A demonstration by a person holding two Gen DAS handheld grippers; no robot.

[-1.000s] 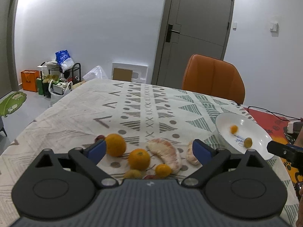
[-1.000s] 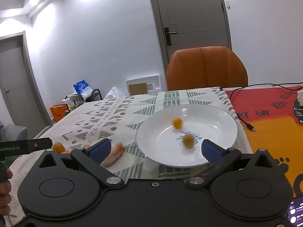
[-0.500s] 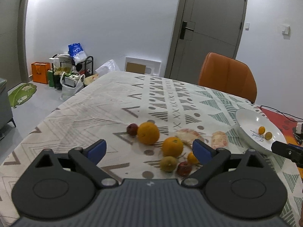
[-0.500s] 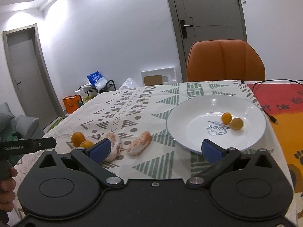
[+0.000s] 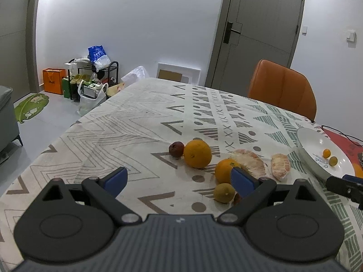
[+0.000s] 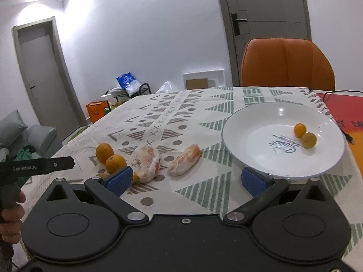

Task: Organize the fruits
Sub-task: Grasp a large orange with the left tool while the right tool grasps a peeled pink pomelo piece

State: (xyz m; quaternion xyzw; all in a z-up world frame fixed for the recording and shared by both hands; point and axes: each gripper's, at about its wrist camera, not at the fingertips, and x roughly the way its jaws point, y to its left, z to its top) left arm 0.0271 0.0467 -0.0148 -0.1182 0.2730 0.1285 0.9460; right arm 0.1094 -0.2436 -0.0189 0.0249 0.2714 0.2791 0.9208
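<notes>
In the left wrist view a large orange [image 5: 197, 153], a smaller orange [image 5: 224, 170], a dark red fruit [image 5: 176, 149], a green-brown fruit [image 5: 224, 193] and two peeled pomelo pieces [image 5: 249, 163] [image 5: 280, 166] lie on the patterned tablecloth. A white plate [image 5: 305, 151] at the right holds two small fruits [image 5: 330, 156]. My left gripper [image 5: 179, 181] is open and empty, left of the fruit. My right gripper [image 6: 186, 180] is open and empty, before the pomelo pieces [image 6: 185, 163] and the plate [image 6: 249, 140].
An orange chair [image 5: 282, 89] stands at the table's far side. A red mat with a black cable [image 6: 340, 111] lies right of the plate. The table's left edge drops to the floor, with bags and a rack [image 5: 90, 81] beyond.
Both grippers have pulled back and swung left. The fruit now sits right of the left gripper's centre, and the plate has shifted right in the right wrist view.
</notes>
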